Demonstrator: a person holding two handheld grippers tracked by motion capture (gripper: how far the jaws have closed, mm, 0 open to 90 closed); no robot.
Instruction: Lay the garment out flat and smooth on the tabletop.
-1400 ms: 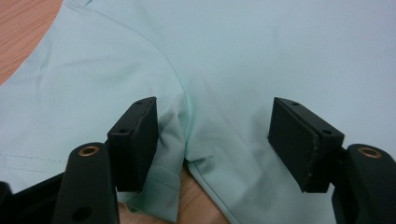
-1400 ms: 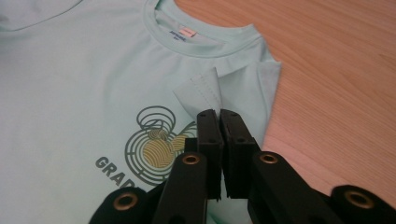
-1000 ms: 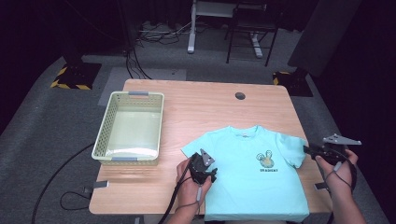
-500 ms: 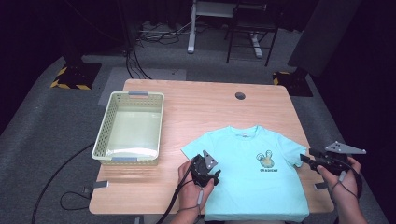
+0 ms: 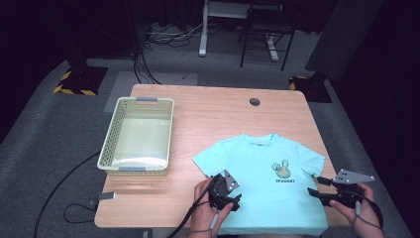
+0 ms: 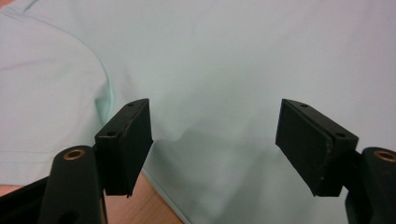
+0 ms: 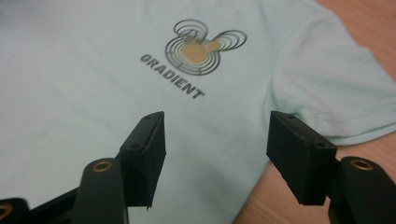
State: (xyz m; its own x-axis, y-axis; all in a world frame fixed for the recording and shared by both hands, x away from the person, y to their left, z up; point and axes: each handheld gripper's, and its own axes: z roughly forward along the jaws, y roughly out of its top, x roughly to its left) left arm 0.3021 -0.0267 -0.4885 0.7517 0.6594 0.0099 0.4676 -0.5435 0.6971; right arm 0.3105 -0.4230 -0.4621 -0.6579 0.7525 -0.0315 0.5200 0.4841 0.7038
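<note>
High view: T-shirt [image 5: 267,193] is lying flat on the table [image 5: 218,114], right of the basket [image 5: 138,136]; we're holding the left gripper [image 5: 233,201] at its left edge, the right gripper [image 5: 313,184] at its right edge. Left gripper view: jaws have just been opening, gripping nothing, shirt beneath. Right gripper view: same, wide apart above the side seam near the logo [image 7: 198,51].

Mint printed T-shirt [image 5: 267,188] spread flat, seemingly smooth
</note>
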